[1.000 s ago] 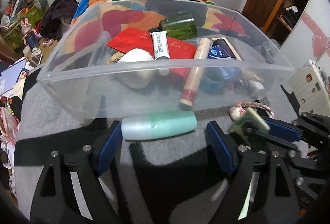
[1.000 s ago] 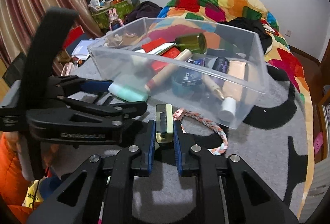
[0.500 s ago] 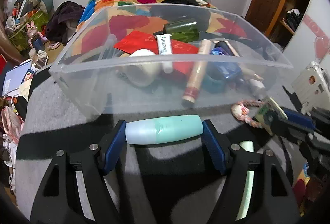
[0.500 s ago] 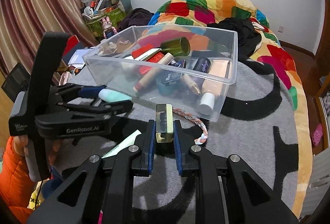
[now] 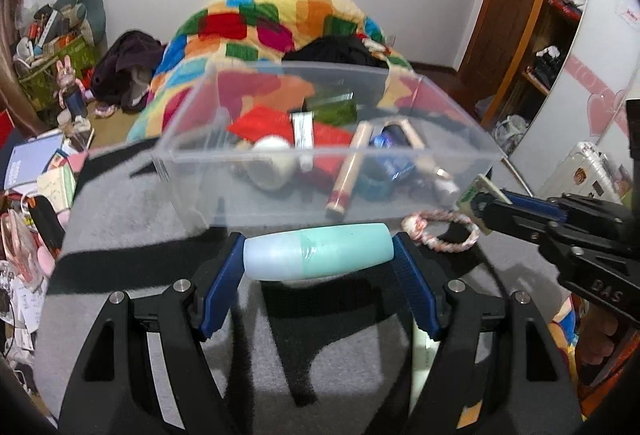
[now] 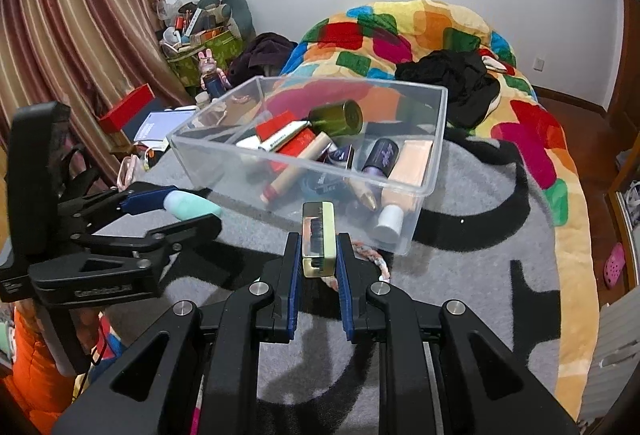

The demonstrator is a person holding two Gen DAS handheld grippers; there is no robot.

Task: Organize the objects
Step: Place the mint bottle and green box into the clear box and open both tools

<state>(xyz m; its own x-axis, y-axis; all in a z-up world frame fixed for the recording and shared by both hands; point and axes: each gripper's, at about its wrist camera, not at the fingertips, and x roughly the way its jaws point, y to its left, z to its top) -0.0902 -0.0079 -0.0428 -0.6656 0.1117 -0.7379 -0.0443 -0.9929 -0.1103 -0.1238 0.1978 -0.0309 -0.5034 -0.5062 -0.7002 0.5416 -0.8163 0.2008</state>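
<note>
While the left gripper (image 5: pixel 318 261) clamps a mint-green bottle (image 5: pixel 318 255) endwise between its blue pads, the right gripper (image 6: pixel 318 255) pinches a small clear-and-gold case (image 6: pixel 318 239). Both hang above the grey rug (image 6: pixel 460 275), near a clear bin (image 6: pixel 436 171) of cosmetics; a braided cord (image 5: pixel 444 231) lies beside it.

one clear bin (image 6: pixel 434 151), one mint bottle (image 5: pixel 318 251), one braided rope ring (image 5: pixel 440 235), two claws.

braided rope (image 6: pixel 378 263) partly behind tongs, bin (image 5: pixel 280 191) contents blurred
</note>
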